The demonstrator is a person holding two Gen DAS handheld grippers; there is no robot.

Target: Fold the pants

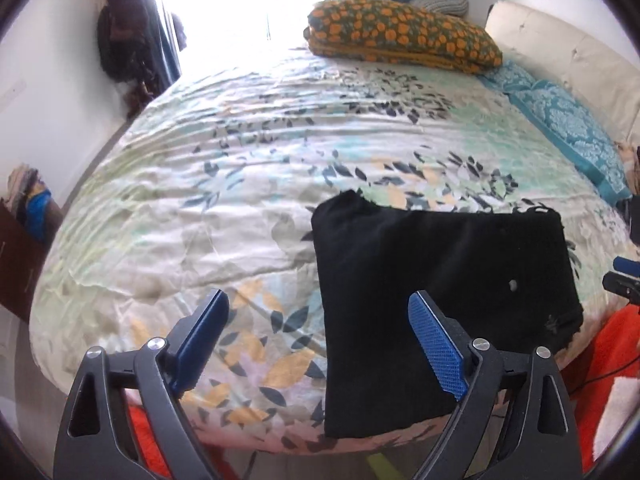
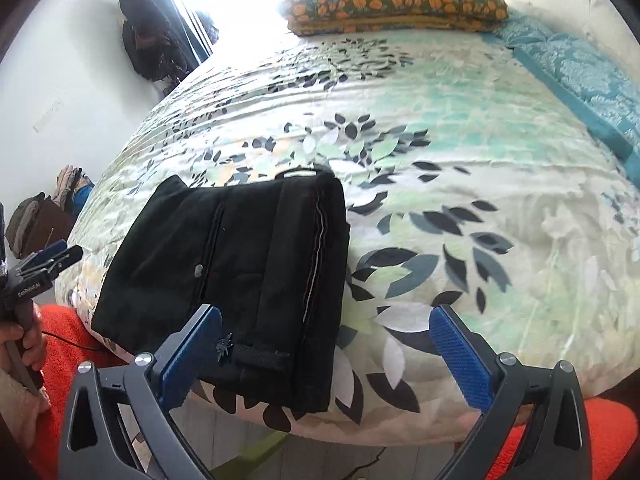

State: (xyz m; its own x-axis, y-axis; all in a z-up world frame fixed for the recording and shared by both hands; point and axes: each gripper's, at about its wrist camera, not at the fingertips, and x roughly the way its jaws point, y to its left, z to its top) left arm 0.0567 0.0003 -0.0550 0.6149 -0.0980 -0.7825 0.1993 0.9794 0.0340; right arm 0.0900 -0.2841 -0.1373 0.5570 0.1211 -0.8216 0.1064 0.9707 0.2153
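Observation:
The black pants (image 1: 436, 304) lie folded into a flat square near the front edge of the bed; they also show in the right wrist view (image 2: 240, 272). My left gripper (image 1: 320, 340) is open and empty, above the bed's front edge, its right finger over the pants' near left part. My right gripper (image 2: 328, 352) is open and empty, over the pants' near right corner. The left gripper shows at the left edge of the right wrist view (image 2: 56, 256), and the right gripper's tips at the right edge of the left wrist view (image 1: 624, 276).
The bed has a leaf-print cover (image 1: 224, 184). A folded orange-flowered blanket (image 1: 404, 36) and a teal pillow (image 1: 568, 124) lie at the far end. Clothes hang on the left wall (image 1: 124, 36). Orange fabric (image 2: 68, 340) lies below the bed's front edge.

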